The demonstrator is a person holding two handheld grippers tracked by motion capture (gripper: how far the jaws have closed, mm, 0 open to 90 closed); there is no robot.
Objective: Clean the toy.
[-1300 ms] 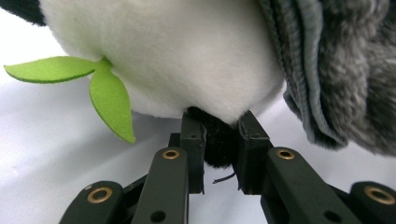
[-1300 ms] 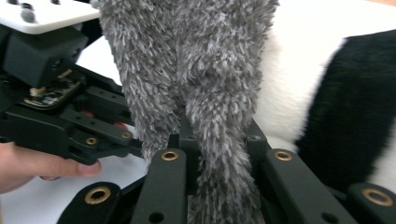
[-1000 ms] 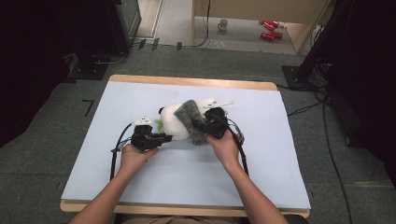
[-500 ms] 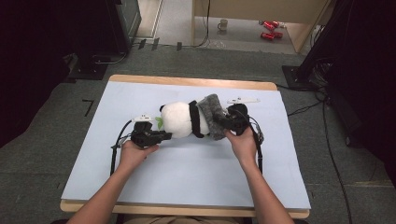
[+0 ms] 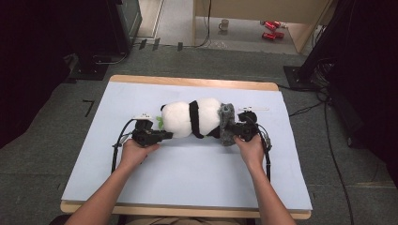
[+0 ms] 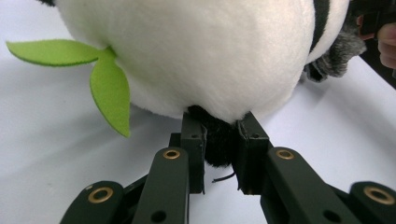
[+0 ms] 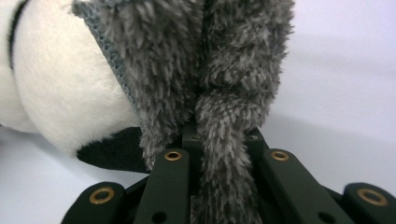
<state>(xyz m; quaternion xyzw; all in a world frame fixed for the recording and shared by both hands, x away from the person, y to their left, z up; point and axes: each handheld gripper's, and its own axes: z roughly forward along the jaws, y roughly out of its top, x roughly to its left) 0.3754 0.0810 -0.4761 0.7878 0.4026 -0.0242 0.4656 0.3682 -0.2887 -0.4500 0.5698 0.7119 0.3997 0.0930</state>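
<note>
Panda plush (image 5: 192,118) lying at table (image 5: 187,173) centre, long axis running left to right, head end with green felt leaves (image 6: 109,91) pointing left. Grey fuzzy garment (image 5: 227,123) bunched at right end of plush. Left gripper (image 5: 162,136) clamped on a black part of the plush under the white head, jaws narrowly apart. Right gripper (image 5: 230,128) pinched tight on a fold of grey garment. Both held level, facing inward.
</note>
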